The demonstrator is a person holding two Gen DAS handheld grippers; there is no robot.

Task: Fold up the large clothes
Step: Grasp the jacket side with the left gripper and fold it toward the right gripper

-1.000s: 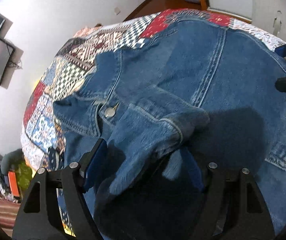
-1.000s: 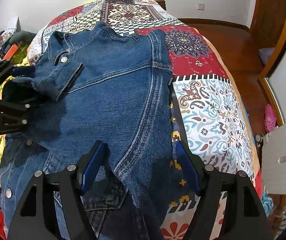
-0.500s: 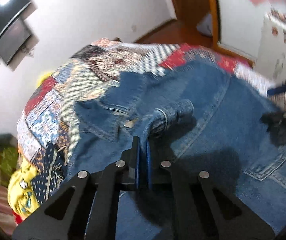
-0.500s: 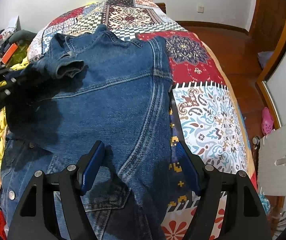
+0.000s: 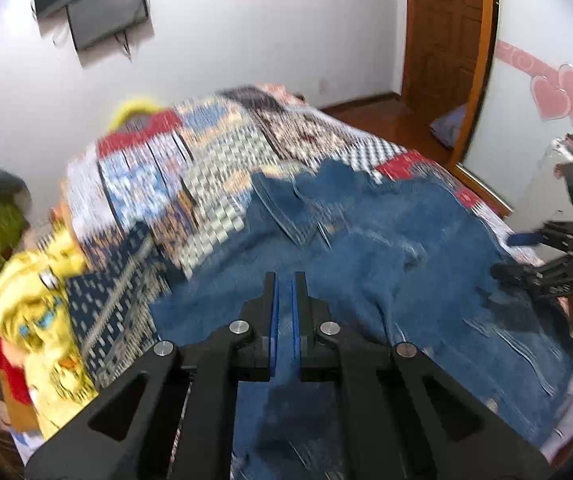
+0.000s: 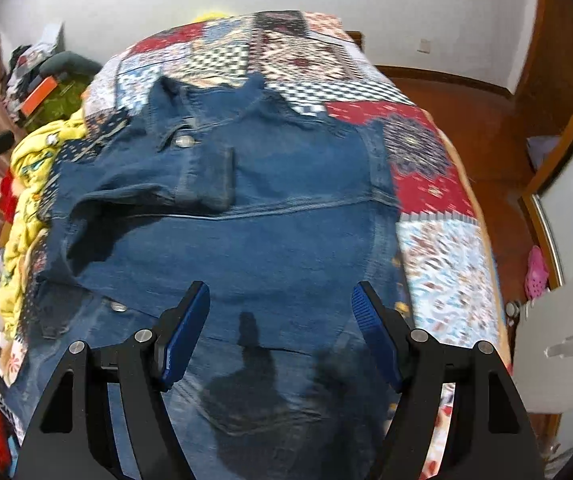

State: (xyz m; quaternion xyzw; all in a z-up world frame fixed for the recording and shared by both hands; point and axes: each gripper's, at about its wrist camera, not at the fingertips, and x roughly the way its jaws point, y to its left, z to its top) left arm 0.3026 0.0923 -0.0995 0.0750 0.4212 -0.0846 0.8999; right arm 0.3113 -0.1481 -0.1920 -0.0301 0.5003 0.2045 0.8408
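Where it lies flat — denim jacket [image 6: 278,232] beneath spread fingers [image 6: 184,332].

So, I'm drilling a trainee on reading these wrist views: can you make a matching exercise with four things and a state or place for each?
Things:
1. left gripper
2. right gripper
3. denim jacket's sleeve
4. yellow garment

States or places:
A. fingers spread wide apart
B. bunched at the bed's left edge
C. fingers nearly together, only a thin gap
D. folded across the jacket's body

Pairs: 1-C, 2-A, 3-D, 4-B
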